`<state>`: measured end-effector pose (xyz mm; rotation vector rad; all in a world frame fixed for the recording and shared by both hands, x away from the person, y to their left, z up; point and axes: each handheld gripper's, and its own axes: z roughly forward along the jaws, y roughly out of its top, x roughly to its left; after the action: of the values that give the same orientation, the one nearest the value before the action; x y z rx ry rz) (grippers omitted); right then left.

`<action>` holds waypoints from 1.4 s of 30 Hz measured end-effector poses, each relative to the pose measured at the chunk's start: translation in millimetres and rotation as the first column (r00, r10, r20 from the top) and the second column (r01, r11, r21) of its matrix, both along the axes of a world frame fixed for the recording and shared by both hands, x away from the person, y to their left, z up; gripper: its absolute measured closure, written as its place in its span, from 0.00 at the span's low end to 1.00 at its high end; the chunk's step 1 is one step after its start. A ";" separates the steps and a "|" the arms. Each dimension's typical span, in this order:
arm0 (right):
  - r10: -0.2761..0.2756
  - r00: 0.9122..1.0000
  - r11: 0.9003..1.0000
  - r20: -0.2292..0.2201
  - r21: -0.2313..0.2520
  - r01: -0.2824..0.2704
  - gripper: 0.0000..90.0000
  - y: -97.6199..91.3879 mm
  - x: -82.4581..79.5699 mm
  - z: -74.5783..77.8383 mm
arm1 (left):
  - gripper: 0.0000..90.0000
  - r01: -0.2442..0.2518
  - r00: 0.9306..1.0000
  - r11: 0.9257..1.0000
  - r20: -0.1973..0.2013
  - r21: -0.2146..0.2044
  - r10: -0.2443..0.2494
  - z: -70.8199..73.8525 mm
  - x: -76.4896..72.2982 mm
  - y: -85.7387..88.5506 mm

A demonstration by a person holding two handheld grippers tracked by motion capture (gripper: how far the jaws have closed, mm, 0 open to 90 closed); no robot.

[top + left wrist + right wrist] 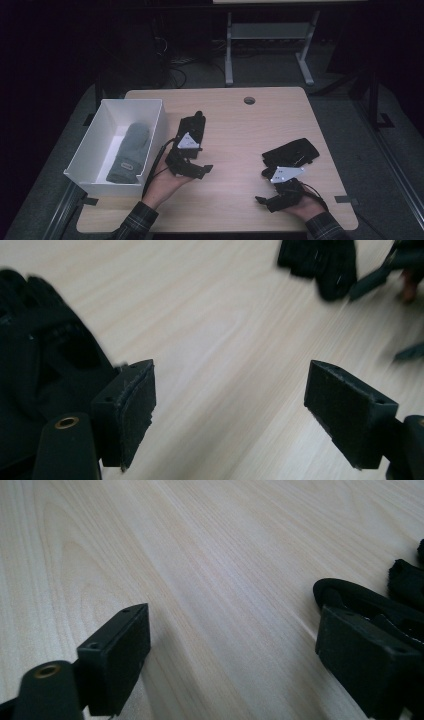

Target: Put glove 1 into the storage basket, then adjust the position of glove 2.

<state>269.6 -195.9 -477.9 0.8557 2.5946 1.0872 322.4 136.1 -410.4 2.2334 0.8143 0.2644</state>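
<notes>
Both tools gape empty: left tool [198,119] beside a black glove [35,370], right tool [263,172] near another black glove [292,151]; the grey mitten's [129,152] label is unreadable.

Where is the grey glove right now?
High view: the grey glove lies inside the white box at the table's left edge, beside the left gripper.

High view sat above the person's side, looked forward and down, took in the whole desk [240,125], the white box [150,107] at left and floor beyond. Left gripper view rode low and close over the desk [215,340], looking along its own jaws across the wood toward the black glove [320,262] near the right gripper [395,305]; high view shared that glove [292,150]. Right gripper view sat nearer still, skimming the desk [200,570] with the glove's edge [405,585] at right.
</notes>
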 end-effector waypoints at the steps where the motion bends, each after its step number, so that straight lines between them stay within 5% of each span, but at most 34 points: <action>1: -0.003 1.000 1.000 -0.001 0.000 0.003 0.19 -0.1 -0.3 0.5 | 0.21 -0.001 1.000 1.000 -0.002 0.008 0.001 -4.3 -1.2 0.7; 6: -0.006 1.000 1.000 0.006 0.000 0.006 0.31 -2.0 -0.2 3.8 | 0.18 0.004 1.000 1.000 -0.018 0.031 -0.004 -24.8 -7.7 4.8; 8: -0.022 1.000 1.000 0.008 0.007 0.021 0.46 -3.8 0.0 8.3 | 0.15 0.028 0.999 0.998 -0.033 0.062 -0.026 -36.8 -9.7 5.6; 11: -0.029 1.000 1.000 0.008 0.007 0.029 0.55 -4.1 -0.2 11.2 | 0.14 0.028 1.000 0.995 -0.009 0.099 -0.028 -41.6 -11.0 5.5; 18: -0.053 0.998 0.999 0.021 -0.001 0.053 1.00 -10.2 2.5 22.0 | 0.14 0.038 0.999 0.990 -0.010 0.134 -0.037 -55.0 -10.0 9.9; 24: -0.088 0.996 0.996 0.023 -0.006 0.088 1.00 -19.9 9.3 24.1 | 0.14 0.037 0.999 0.994 -0.009 0.104 -0.036 -57.9 -9.3 12.7; 33: -0.195 0.980 0.981 0.028 -0.003 0.195 1.00 -58.1 32.2 25.4 | 0.14 0.031 0.998 0.999 0.048 0.018 -0.031 -66.2 -13.7 16.6; 42: -0.193 0.981 0.980 -0.007 -0.050 0.193 1.00 -58.0 37.4 13.7 | 0.14 0.029 0.998 1.000 0.058 0.010 -0.030 -67.2 -14.2 17.3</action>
<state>307.1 -254.0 -464.2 1.0794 2.4740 0.9636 308.3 153.4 -477.6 2.2340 0.7500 0.3176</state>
